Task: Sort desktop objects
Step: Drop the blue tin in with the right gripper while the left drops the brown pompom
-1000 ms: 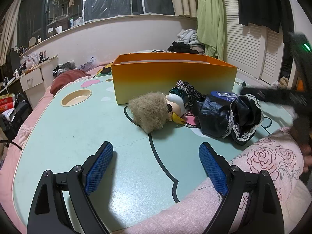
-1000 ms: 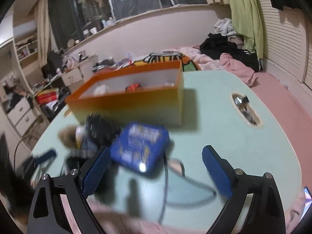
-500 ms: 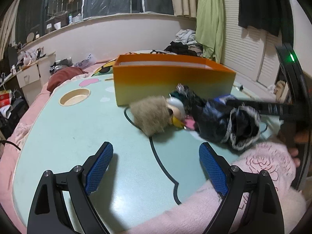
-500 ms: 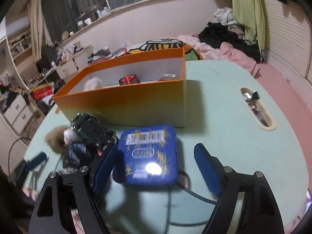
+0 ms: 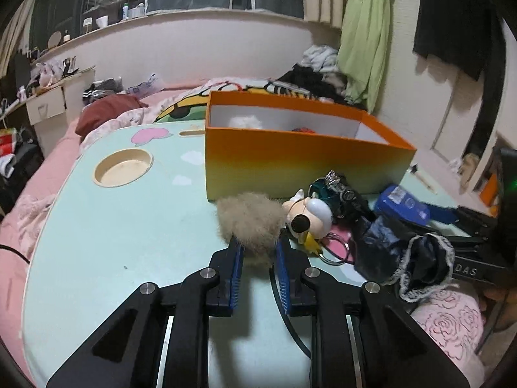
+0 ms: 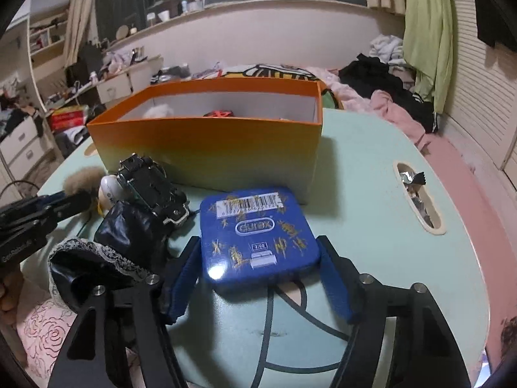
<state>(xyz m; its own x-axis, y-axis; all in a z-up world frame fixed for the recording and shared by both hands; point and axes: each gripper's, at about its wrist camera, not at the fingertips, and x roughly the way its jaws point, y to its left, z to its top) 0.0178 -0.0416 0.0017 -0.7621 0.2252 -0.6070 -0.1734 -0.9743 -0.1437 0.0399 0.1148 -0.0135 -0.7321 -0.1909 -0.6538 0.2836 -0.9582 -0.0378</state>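
Note:
A tan fur pompom (image 5: 250,223) lies on the mint table (image 5: 113,245) in front of the orange box (image 5: 290,161). My left gripper (image 5: 257,252) is shut on the pompom's near side. A cartoon-head keychain (image 5: 310,218), a black toy car (image 5: 342,190) and a black lace cloth (image 5: 404,255) lie to its right. In the right wrist view a blue tin (image 6: 258,236) lies flat between the fingers of my right gripper (image 6: 257,281), which is open around it. The box (image 6: 206,148) stands behind the tin.
The box holds a white fluffy thing (image 5: 245,121) and a red item (image 6: 219,113). A round cup recess (image 5: 122,166) sits at the table's left, an oval slot with foil wrappers (image 6: 416,194) at its right. A rose-print pink quilt (image 5: 449,320) covers the near edge.
My left gripper moved forward and closed on the pompom. My right gripper advanced until its open fingers flank the blue tin.

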